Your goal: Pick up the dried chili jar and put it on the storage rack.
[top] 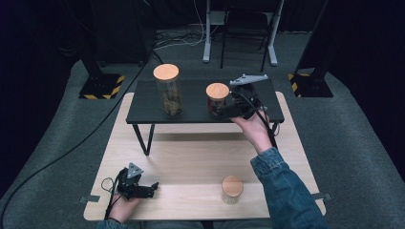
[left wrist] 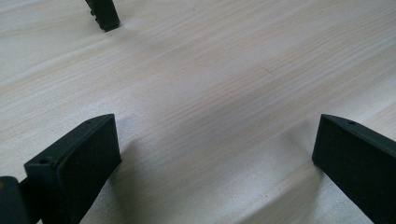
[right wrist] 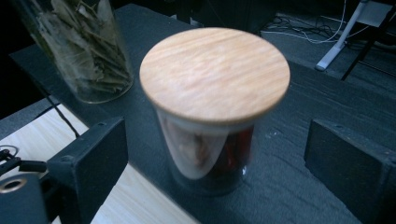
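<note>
Right gripper (top: 220, 109) jaws spread around the short jar (right wrist: 212, 112) near shelf (top: 191, 117) edge, could knock it off; left gripper (top: 149, 189) released, idle.

The right gripper (right wrist: 215, 154) had its jaws spread wide, one on each side of a short glass jar (right wrist: 210, 158), with clear gaps between the jaws and the glass. The jar stood upright near the edge of a black shelf (right wrist: 299, 112), carried a round wooden lid (right wrist: 215, 72) and held dark red contents, not identifiable. A taller jar (right wrist: 79, 46) of dried leaves stood apart at upper left on the same shelf, and a light wooden table (right wrist: 126, 200) lay below the shelf edge.
</note>
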{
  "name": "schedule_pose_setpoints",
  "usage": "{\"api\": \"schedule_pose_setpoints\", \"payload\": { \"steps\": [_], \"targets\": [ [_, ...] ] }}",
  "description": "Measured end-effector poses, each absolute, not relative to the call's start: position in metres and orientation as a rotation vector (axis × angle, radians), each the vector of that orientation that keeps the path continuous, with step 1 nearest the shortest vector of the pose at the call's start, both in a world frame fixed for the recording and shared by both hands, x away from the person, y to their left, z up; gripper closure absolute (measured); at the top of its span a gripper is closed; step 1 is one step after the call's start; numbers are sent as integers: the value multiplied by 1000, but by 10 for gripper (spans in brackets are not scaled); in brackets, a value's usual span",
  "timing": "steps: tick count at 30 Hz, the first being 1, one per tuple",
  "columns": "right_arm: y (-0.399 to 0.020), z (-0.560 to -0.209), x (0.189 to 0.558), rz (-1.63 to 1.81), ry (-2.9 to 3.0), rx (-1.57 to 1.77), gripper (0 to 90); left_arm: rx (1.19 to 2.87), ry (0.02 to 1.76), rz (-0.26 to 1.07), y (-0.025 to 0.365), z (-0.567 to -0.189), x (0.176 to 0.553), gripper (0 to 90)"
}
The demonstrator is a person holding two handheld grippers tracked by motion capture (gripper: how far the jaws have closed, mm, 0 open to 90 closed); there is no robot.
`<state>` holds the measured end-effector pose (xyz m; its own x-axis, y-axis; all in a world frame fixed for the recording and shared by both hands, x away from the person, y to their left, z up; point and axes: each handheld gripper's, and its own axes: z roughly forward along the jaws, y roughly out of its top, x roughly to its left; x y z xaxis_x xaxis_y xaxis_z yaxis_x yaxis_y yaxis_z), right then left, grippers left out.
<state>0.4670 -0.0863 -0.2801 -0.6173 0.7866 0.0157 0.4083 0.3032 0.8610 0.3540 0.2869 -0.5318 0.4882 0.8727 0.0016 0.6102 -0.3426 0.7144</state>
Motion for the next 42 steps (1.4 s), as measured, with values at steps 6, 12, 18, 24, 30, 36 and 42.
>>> {"api": "schedule_pose_setpoints", "payload": {
  "steps": [6,12,18,24,30,36,42],
  "targets": [
    [-95,-286,459,1253,2153,1076,45,2077,1217,513,287,-532,354,5],
    [-107,-293,447,1280,2124,1077,44,2077,1216,513,287,-532,354,5],
    [-121,-301,435,1293,2110,1077,37,2077,1216,513,287,-532,354,5],
    [-134,-308,422,1306,2109,1064,39,2077,1217,514,287,-532,354,5],
    [-145,-316,411,1303,2125,1067,49,2077,1216,513,287,-532,354,5],
    [-157,-328,400,1307,2108,1076,49,2077,1216,513,287,-532,354,5],
    [-168,-343,392,1300,2102,1096,46,2077,1216,513,287,-532,354,5]
  ]
}}
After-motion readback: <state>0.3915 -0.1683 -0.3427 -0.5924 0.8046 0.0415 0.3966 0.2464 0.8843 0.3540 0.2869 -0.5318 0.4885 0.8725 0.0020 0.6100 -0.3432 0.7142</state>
